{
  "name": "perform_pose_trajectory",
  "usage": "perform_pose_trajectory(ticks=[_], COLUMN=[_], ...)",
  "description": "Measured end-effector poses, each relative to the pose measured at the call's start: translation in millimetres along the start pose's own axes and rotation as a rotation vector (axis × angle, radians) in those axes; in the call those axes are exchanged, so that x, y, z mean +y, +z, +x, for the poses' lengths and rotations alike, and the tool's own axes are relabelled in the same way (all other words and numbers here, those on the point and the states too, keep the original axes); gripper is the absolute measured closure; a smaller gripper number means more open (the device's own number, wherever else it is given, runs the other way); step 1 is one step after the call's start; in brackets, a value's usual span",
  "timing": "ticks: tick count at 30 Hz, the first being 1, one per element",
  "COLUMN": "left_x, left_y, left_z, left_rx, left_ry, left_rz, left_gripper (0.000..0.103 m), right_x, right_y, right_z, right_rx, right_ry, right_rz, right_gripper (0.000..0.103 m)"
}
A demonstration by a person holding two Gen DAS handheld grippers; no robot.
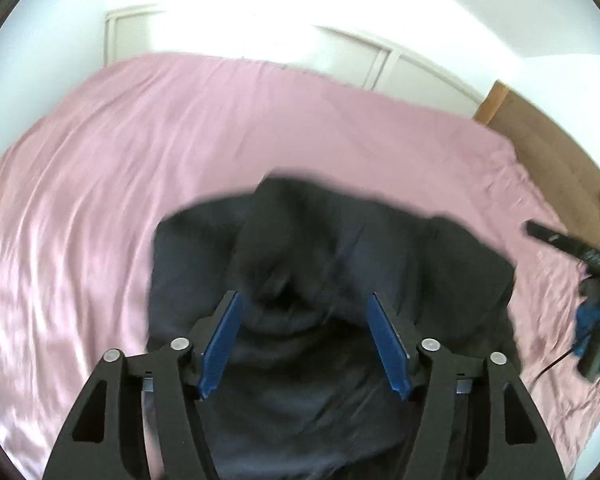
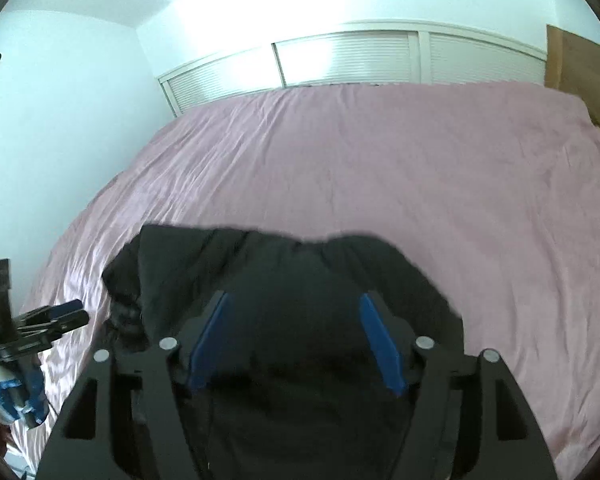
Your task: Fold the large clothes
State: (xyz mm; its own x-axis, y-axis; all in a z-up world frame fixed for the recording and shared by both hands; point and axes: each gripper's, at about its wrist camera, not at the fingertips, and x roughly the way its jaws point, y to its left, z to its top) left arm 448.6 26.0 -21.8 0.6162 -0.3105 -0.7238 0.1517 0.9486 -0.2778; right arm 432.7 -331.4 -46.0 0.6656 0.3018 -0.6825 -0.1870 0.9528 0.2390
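Dark garment [image 1: 332,280] sits bunched on the pink bed sheet [image 1: 100,200], near edge of the bed, roughly 6 o'clock in both wrist views. Left hand-held gripper [image 1: 305,344] is released, blue pads apart w/ nothing pinched, cloth just lying below the gap. Right hand-held gripper [image 2: 296,344] likewise released above the same garment [image 2: 300,280], no fabric caught btwn its pads. From the left view the right one shows at 3 o'clock, off the cloth; from the right view the left one shows at 8 o'clock. Risks, as I judge: top layer looks puffy and uneven, esp. the lump at 12 o'clock of the pile, so it may spring back or slide open w/o a hold. Sheet looks slick, so the next tug could drag the whole pile instead of folding it. Blur makes edges hard to pick; a grab could catch two layers or the sheet itself.
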Motion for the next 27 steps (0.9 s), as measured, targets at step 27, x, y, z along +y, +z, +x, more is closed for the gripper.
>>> perform_pose_trajectory(ticks=[27], left_x=[-32.6], left_y=[-93.2], left_z=[187.0], left_rx=[0.228], left_ry=[0.04], left_rz=[0.128], left_gripper=[0.036], right_x=[-35.9], right_y=[-130.6], right_z=[128.7], right_rx=[0.322], right_ry=[-0.068], right_rz=[-0.07], right_gripper=[0.034])
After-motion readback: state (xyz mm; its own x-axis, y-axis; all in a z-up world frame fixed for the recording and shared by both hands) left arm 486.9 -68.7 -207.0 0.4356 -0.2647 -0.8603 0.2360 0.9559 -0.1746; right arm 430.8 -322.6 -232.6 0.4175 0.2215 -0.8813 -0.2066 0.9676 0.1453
